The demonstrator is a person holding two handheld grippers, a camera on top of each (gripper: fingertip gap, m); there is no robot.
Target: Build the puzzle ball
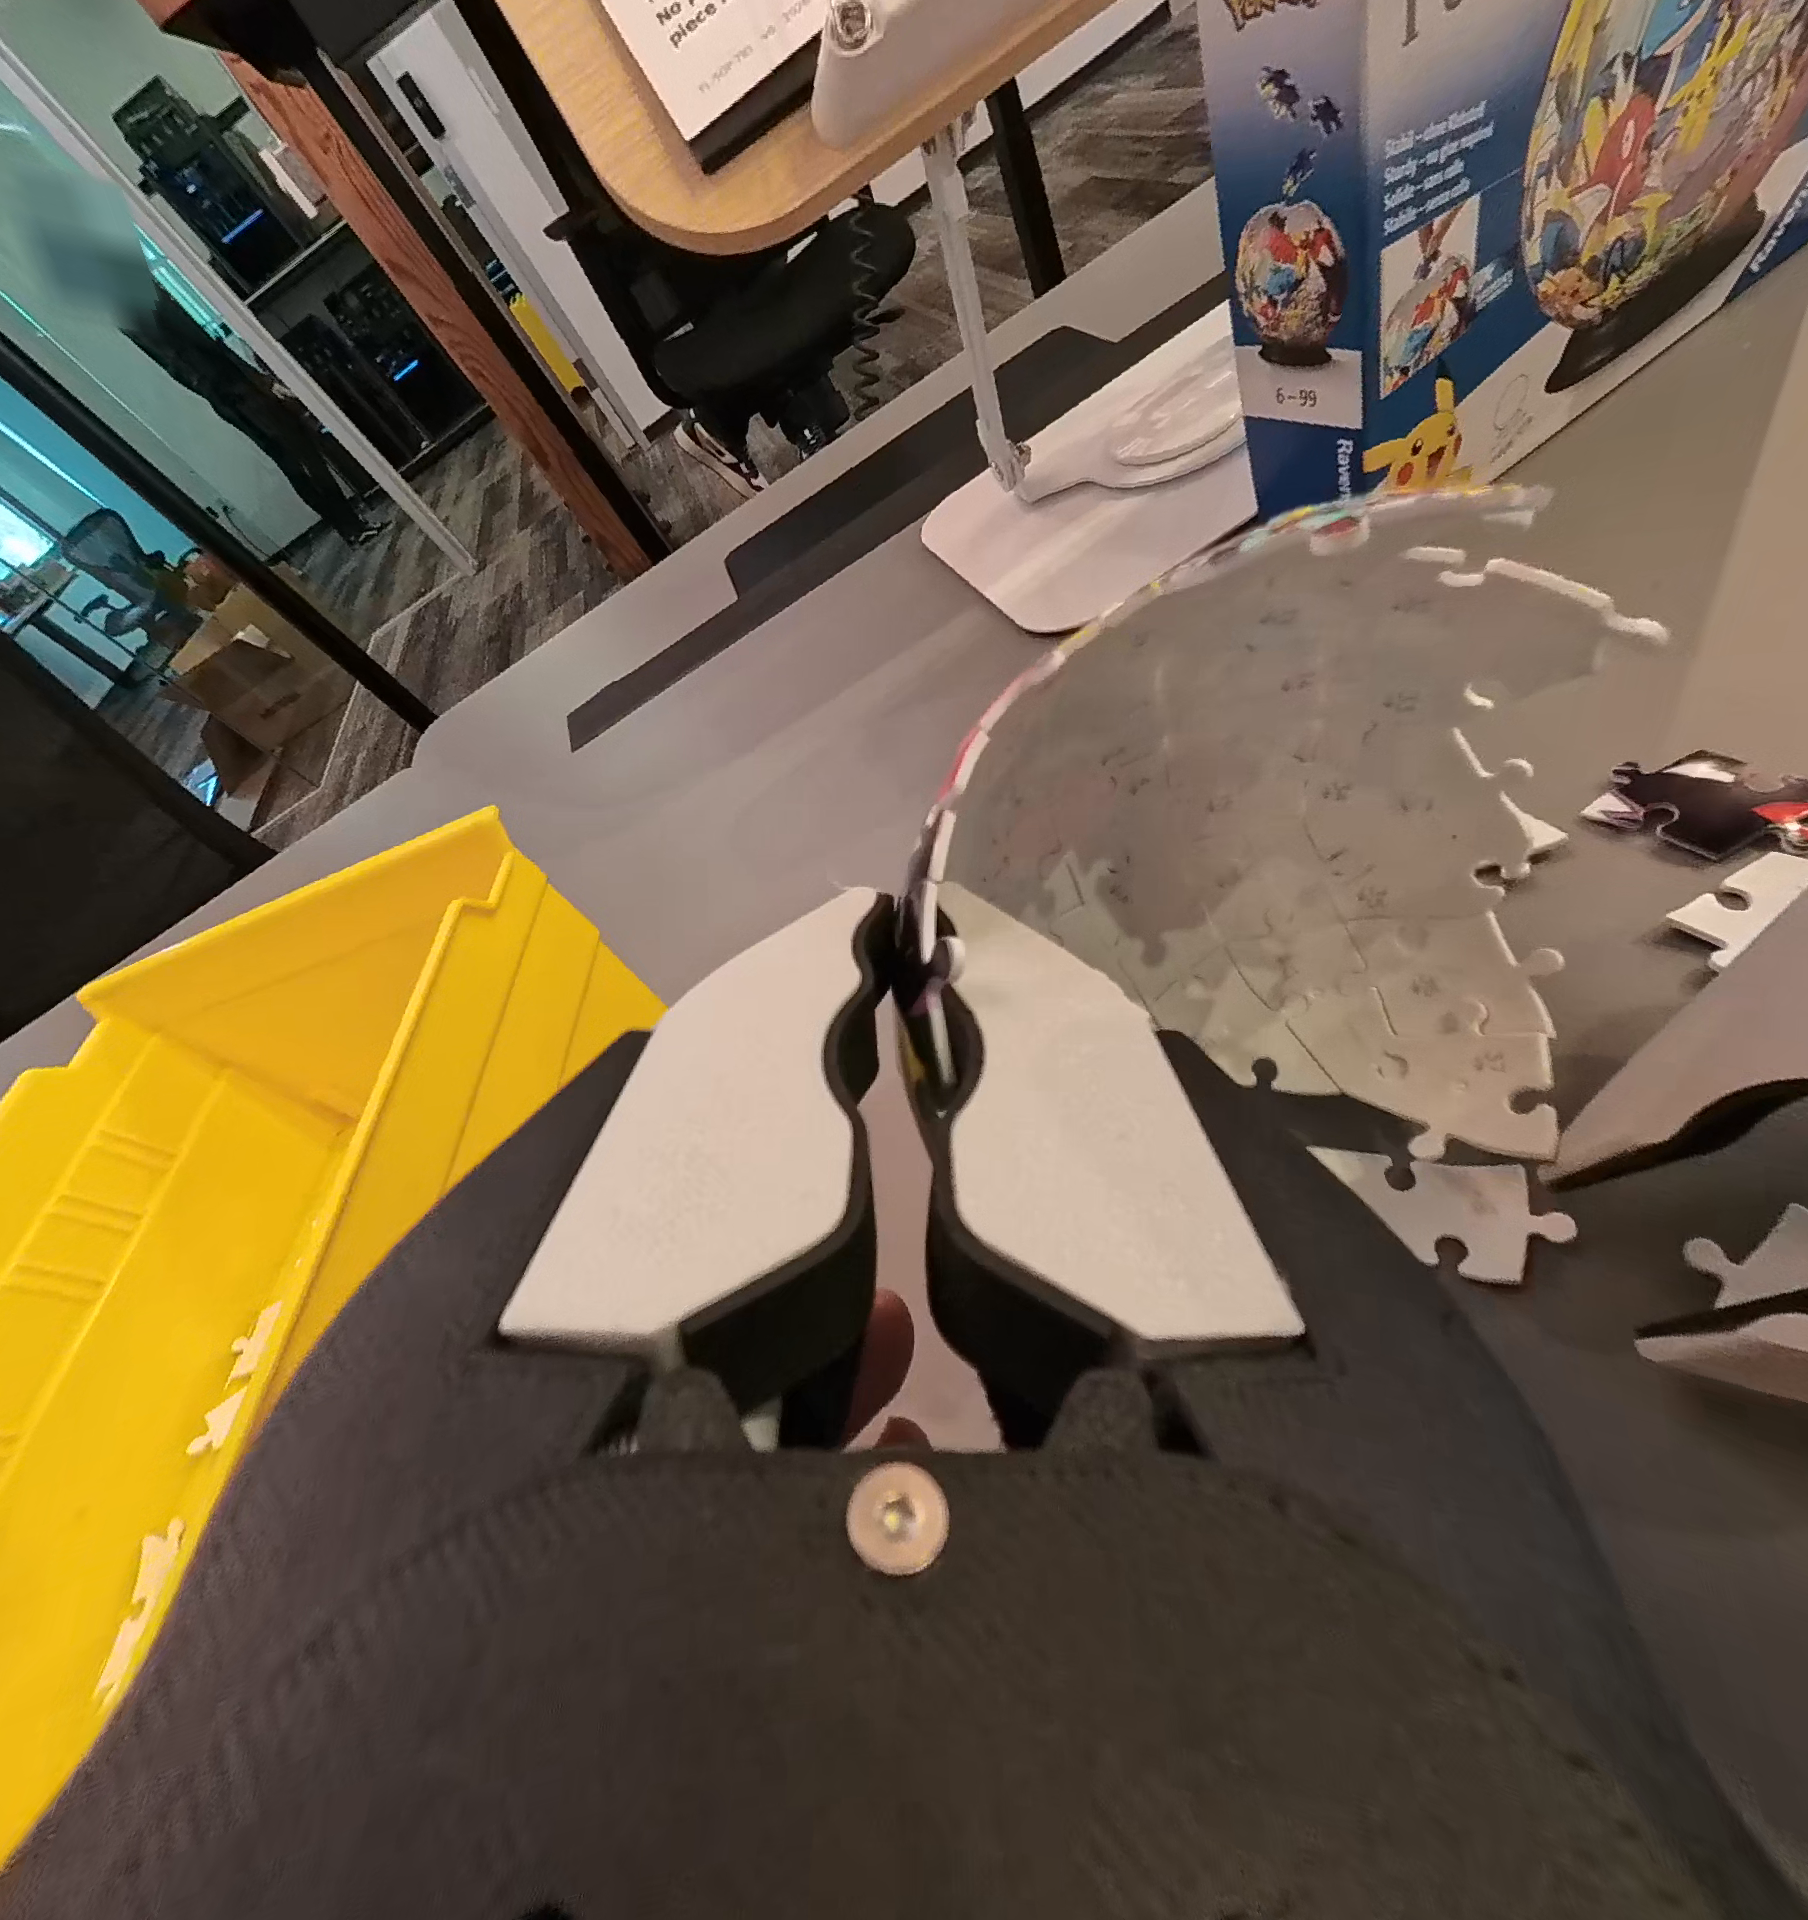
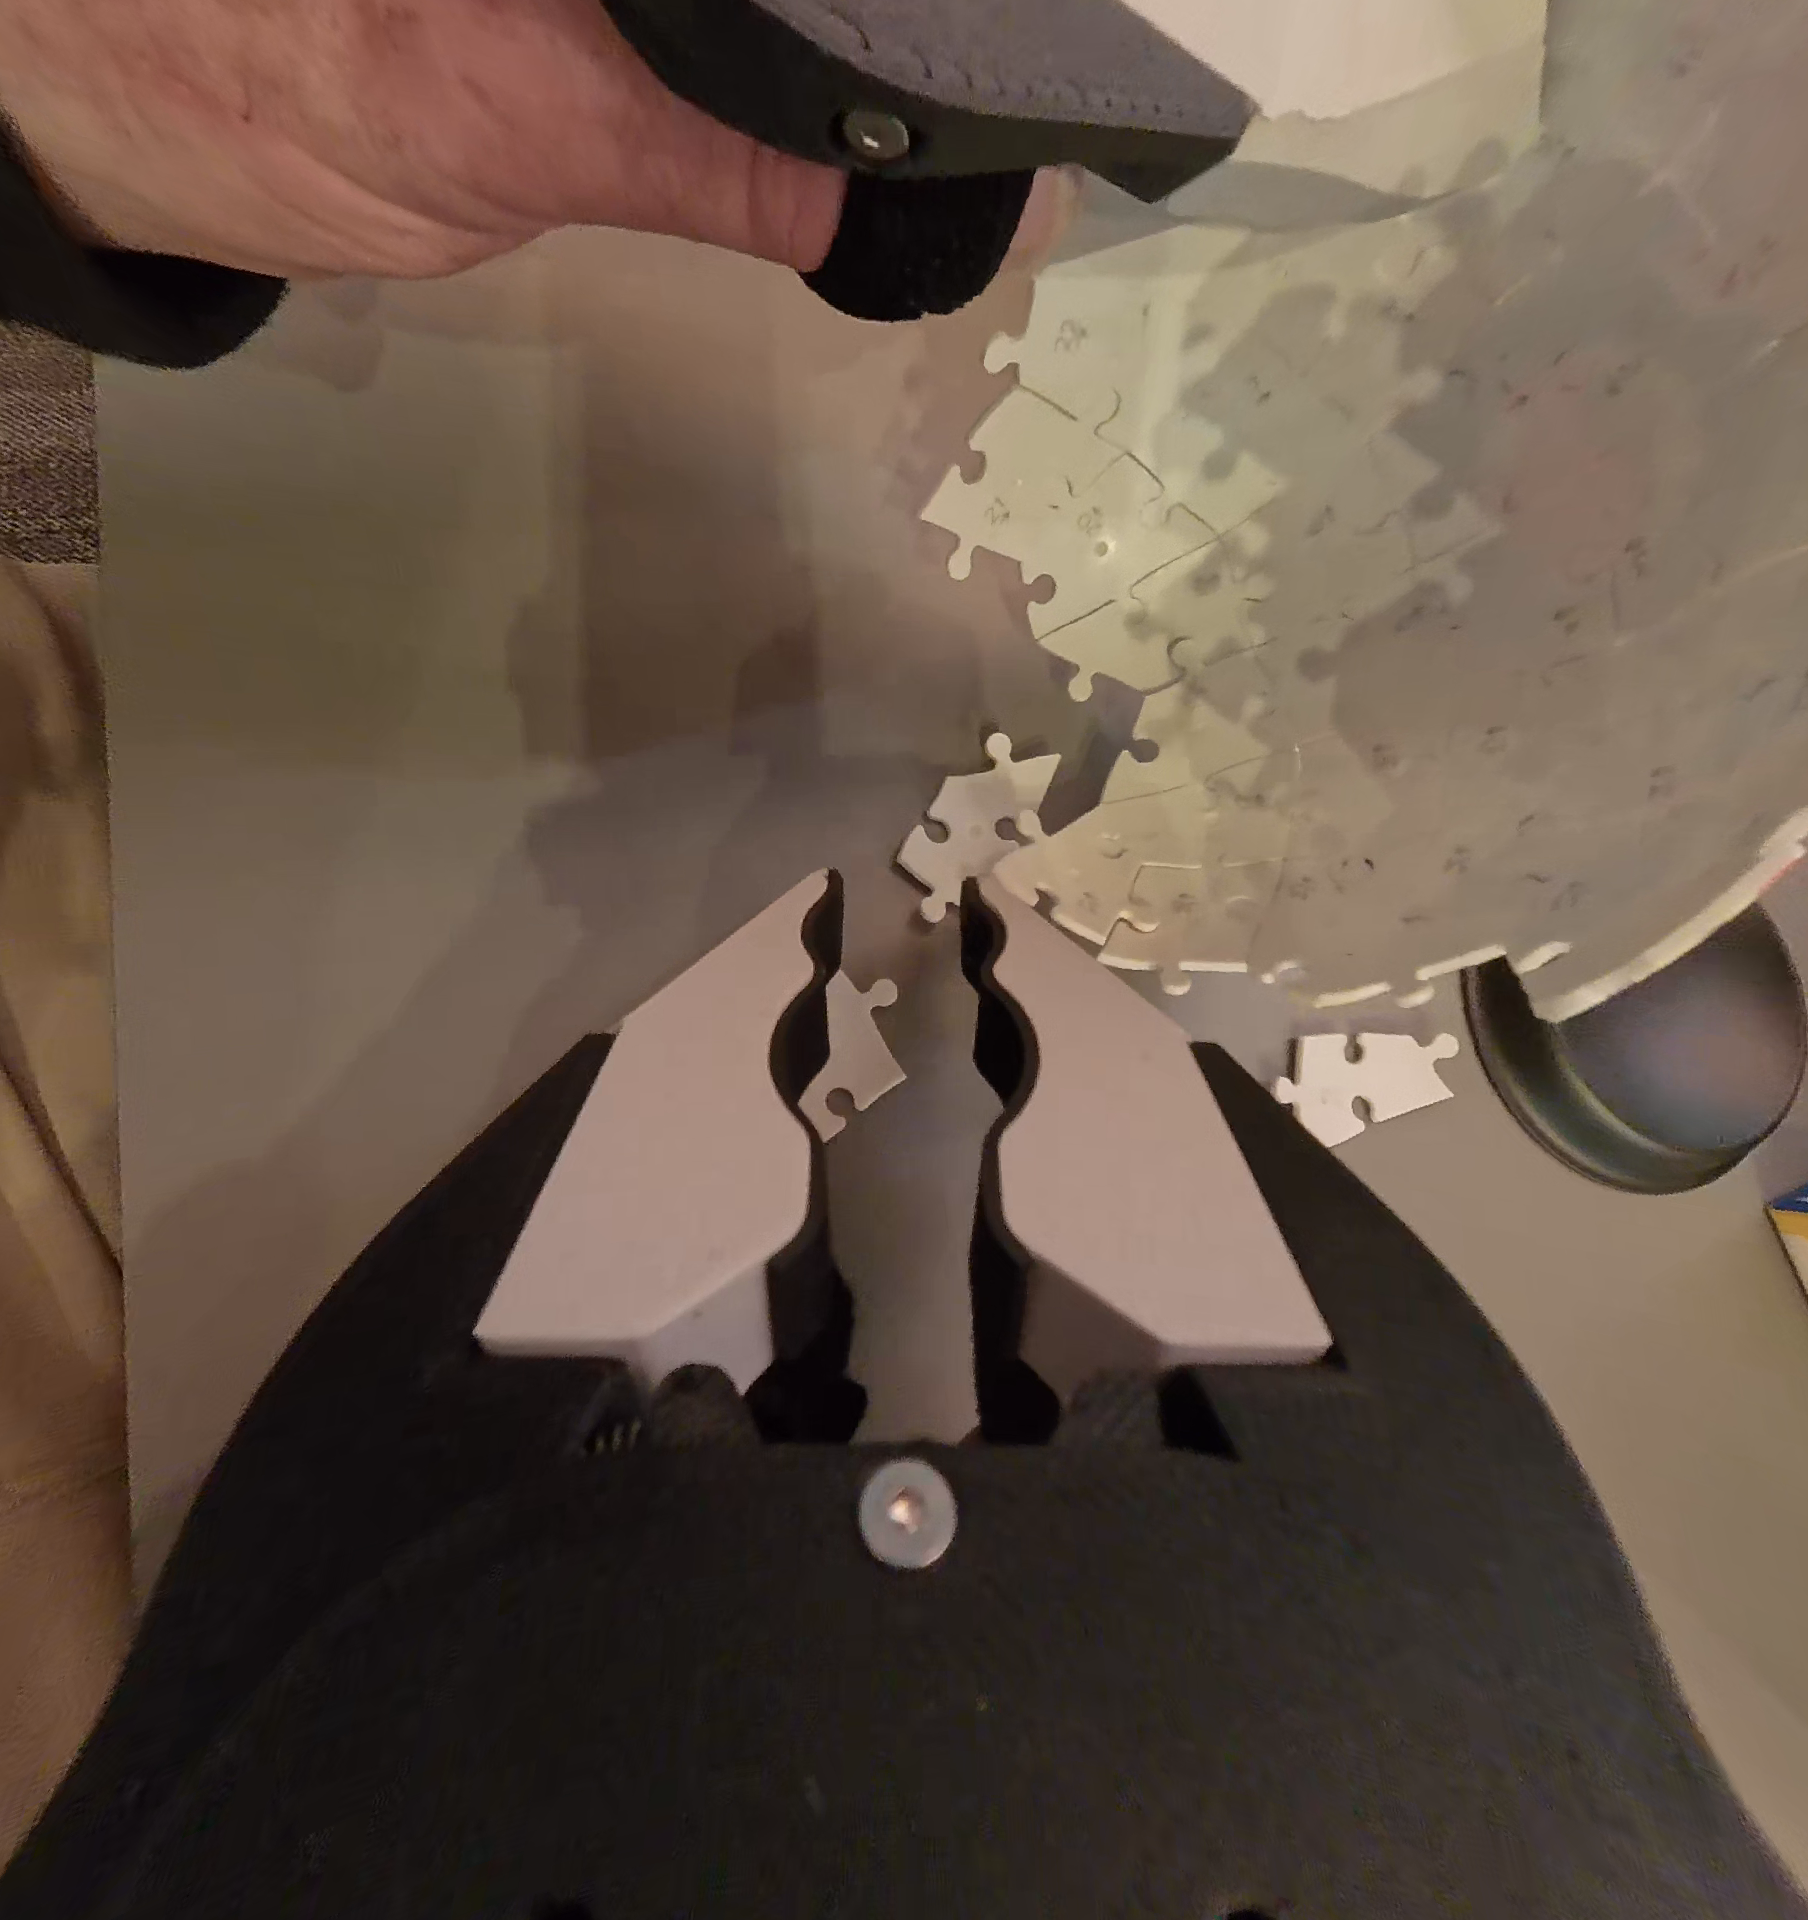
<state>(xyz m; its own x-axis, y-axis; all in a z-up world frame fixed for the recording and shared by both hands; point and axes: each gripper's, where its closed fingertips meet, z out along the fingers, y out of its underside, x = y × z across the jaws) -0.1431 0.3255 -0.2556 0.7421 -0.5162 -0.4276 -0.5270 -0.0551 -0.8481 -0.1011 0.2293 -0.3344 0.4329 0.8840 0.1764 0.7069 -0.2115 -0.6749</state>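
My left gripper (image 1: 915,971) is clenched on the rim of the half-built puzzle ball (image 1: 1284,831), holding it up off the grey table (image 1: 775,790), yellow bin (image 1: 204,1195) at nine o'clock. My right gripper (image 2: 900,925) hangs released over a loose piece (image 2: 858,1060).

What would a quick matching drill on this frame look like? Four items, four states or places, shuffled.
Items:
1. left gripper
2. right gripper
3. yellow bin
4. puzzle box

States or places:
A. standing upright behind the half-built shell
B. jaws apart, a loose white piece between them
C. clamped on the rim of the puzzle shell
D. left of the clamped gripper, small white pieces inside

Pairs: 1-C, 2-B, 3-D, 4-A
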